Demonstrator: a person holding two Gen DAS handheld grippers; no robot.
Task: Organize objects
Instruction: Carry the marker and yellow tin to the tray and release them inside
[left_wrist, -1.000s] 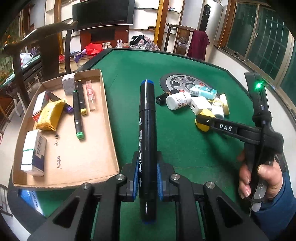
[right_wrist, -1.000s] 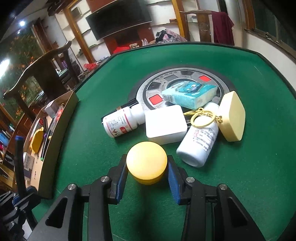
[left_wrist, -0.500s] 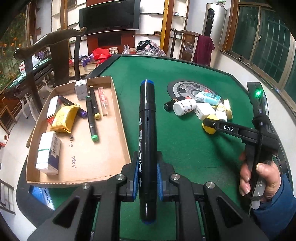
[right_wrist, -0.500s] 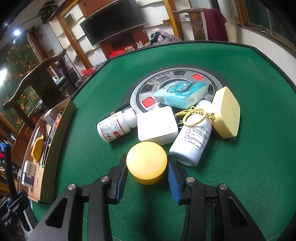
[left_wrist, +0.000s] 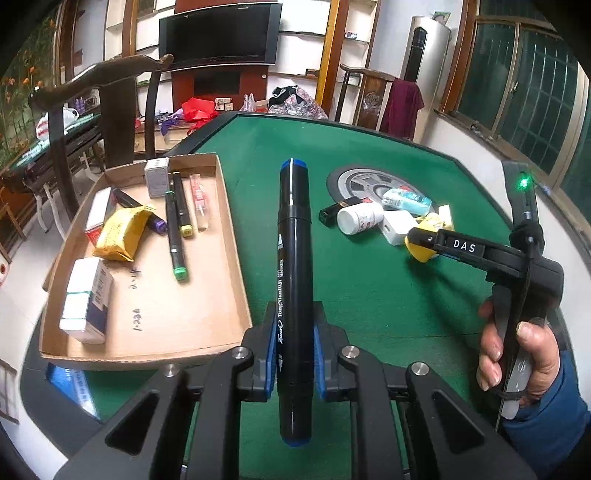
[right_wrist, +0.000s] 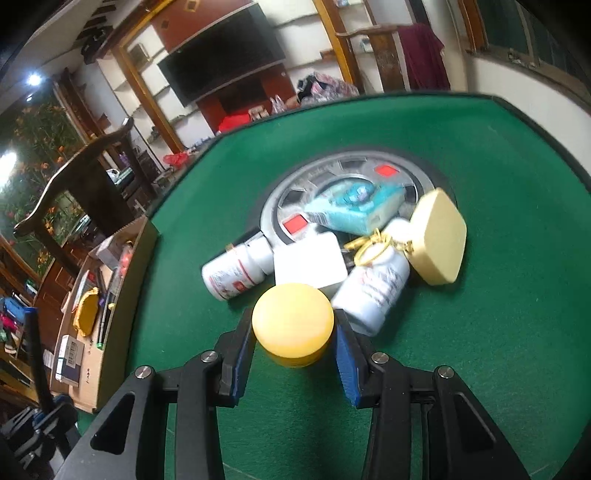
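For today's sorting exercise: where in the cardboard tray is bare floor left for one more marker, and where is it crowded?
Bare: the cardboard tray floor's near right part, between the green-tipped marker, the white box and the right wall. Crowded: the far left, around the yellow packet.

Black gripper (left_wrist: 294, 345) frames with silver screws, blue-padded jaws, white "DAS" lettering, blue sleeve (left_wrist: 557, 398).
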